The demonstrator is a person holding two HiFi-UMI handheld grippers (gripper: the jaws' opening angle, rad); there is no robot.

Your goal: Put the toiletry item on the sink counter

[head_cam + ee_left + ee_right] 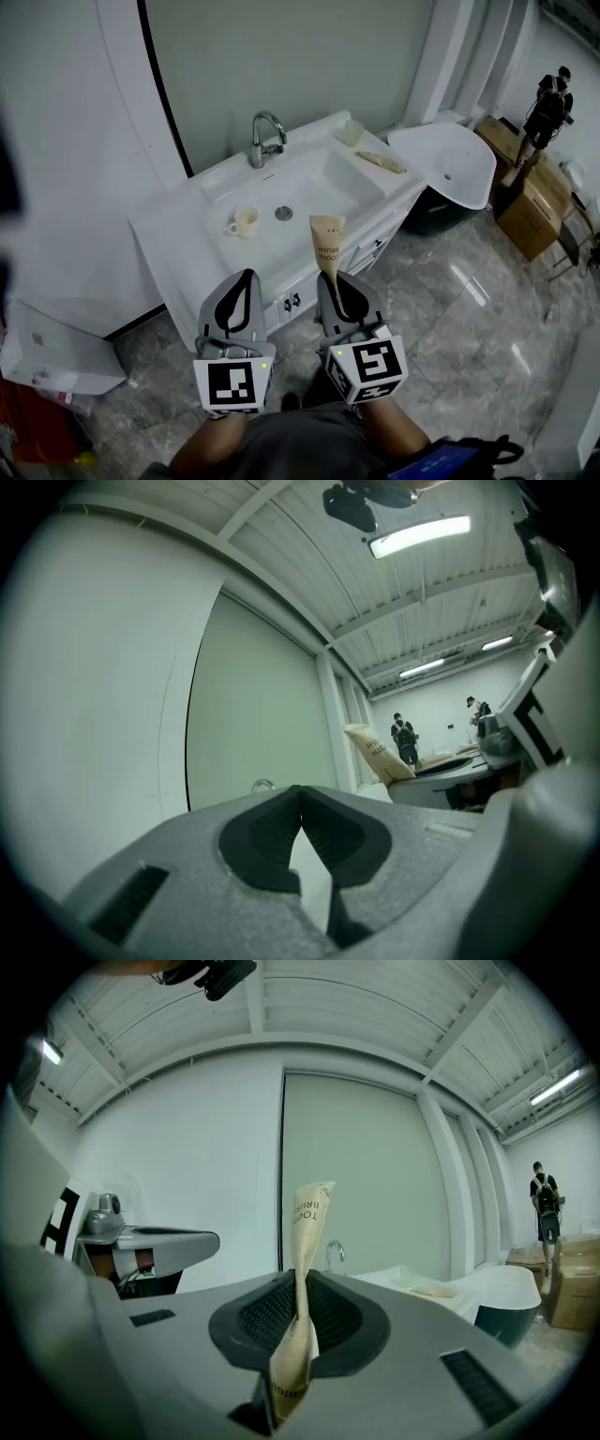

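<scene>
My right gripper (335, 278) is shut on a tan paper toothbrush packet (327, 242), which stands upright between the jaws (302, 1269) and pokes out over the front edge of the white sink counter (178, 239). My left gripper (242, 278) is shut with nothing in it (300, 819), held beside the right one in front of the counter. The packet (377, 752) also shows at the right of the left gripper view.
On the counter stand a cream mug (244, 223) left of the basin drain, a chrome tap (265, 137), a small cup (352, 131) and another tan packet (382, 162) at the back right. A white tub (450, 164) and cardboard boxes (531, 202) lie right. A person (547, 108) stands far right.
</scene>
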